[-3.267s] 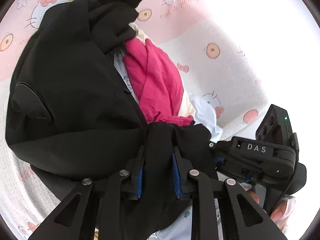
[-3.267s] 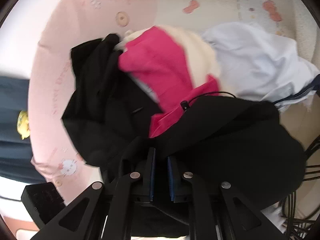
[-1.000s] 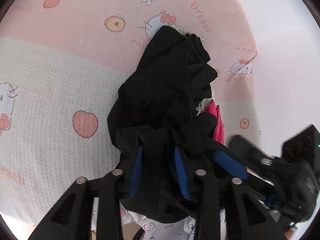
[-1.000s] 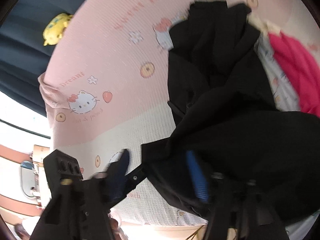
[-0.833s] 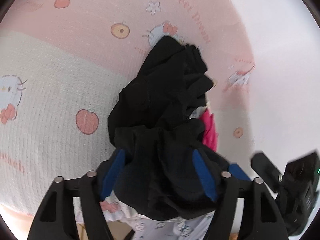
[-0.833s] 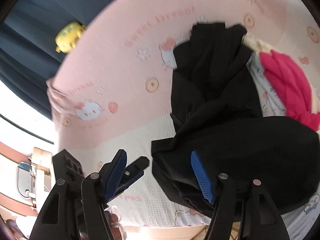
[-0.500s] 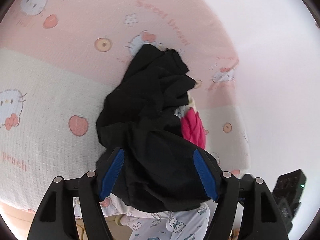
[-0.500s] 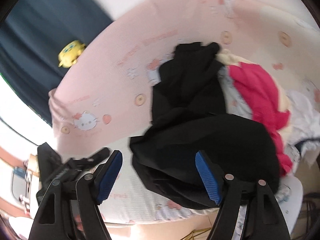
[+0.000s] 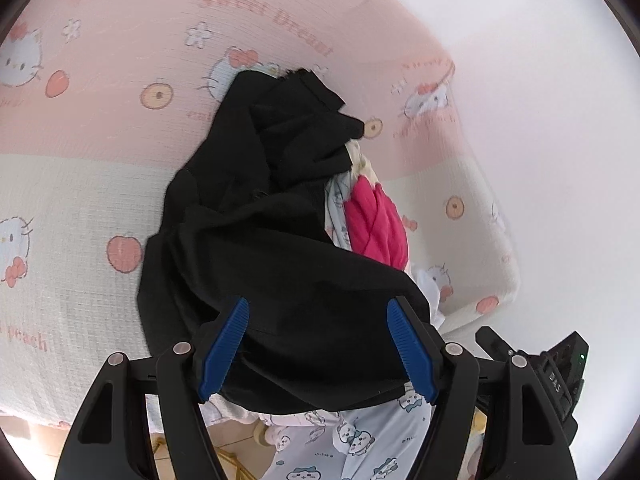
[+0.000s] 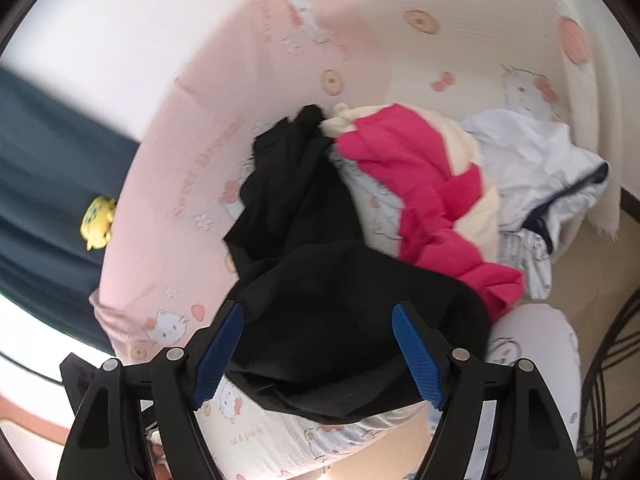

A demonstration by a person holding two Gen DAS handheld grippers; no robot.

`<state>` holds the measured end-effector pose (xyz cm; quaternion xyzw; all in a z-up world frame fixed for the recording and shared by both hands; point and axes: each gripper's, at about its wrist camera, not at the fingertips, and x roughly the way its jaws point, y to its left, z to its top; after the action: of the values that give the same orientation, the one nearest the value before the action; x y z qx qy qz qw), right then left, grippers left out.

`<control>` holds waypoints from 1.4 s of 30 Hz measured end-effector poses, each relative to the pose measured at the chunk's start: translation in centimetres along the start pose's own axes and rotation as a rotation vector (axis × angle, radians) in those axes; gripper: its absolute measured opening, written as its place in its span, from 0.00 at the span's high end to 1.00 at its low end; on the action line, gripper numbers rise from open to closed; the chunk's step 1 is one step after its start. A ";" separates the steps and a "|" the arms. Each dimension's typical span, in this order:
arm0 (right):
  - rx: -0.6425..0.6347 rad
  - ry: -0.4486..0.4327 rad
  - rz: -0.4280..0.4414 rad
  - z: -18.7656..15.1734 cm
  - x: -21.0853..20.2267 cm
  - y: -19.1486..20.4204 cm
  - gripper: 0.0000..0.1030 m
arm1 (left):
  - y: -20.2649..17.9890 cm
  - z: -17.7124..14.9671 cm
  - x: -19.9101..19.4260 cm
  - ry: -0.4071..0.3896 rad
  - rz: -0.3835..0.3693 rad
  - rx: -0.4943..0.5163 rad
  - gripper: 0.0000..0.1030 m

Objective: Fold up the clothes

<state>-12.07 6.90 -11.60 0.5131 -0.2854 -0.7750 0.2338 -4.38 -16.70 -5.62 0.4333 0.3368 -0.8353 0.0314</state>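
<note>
A crumpled black garment [image 9: 272,240] [image 10: 320,280] lies on the pink and cream cartoon-print bedspread [image 9: 100,120] [image 10: 280,40], draped toward the bed's near edge. Beside it sits a heap with a magenta garment [image 9: 374,228] [image 10: 424,200], a cream piece [image 10: 464,148] and white clothing [image 10: 528,152]. My left gripper [image 9: 318,344] is open above the black garment's near part, its blue pads wide apart and holding nothing. My right gripper [image 10: 316,348] is likewise open over the same garment, holding nothing.
The other gripper's black body [image 9: 552,376] shows at the lower right of the left wrist view. Printed pyjama trousers of the person [image 9: 352,440] are below. A dark curtain with a yellow toy [image 10: 98,216] hangs left; black wire bars [image 10: 608,380] stand right. A white wall [image 9: 540,80] backs the bed.
Both grippers held the black garment shut, carried it off the heap onto the bedspread, then let go. Both have since opened wide and drawn back from it.
</note>
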 end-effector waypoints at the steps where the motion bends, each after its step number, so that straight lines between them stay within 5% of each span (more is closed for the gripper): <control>1: 0.012 0.006 -0.004 0.1 0.2 -0.7 0.24 | -0.5 -0.1 0.4 0.010 0.007 0.014 0.32; 14: 0.130 0.170 -0.116 -0.7 6.3 -7.0 0.22 | -3.5 -2.0 6.4 0.128 0.259 0.286 0.32; 23: 0.026 0.227 -0.084 -0.5 10.1 -4.7 0.22 | -0.6 -0.4 7.6 0.167 0.261 0.203 0.32; 33: -0.021 0.245 -0.158 -1.2 13.6 -3.9 0.22 | 2.8 1.0 5.1 0.141 0.304 0.151 0.32; 38: -0.016 0.239 -0.173 -1.2 13.4 -4.0 0.51 | 2.8 0.7 6.4 0.171 0.294 0.142 0.32; 42: -0.011 0.238 -0.176 -1.3 13.0 -4.3 0.80 | 3.3 0.3 7.9 0.220 0.209 0.067 0.32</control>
<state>-15.85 1.31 -23.55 0.6231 -0.2053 -0.7278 0.1998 -8.35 -17.54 -13.15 0.5556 0.2635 -0.7858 0.0665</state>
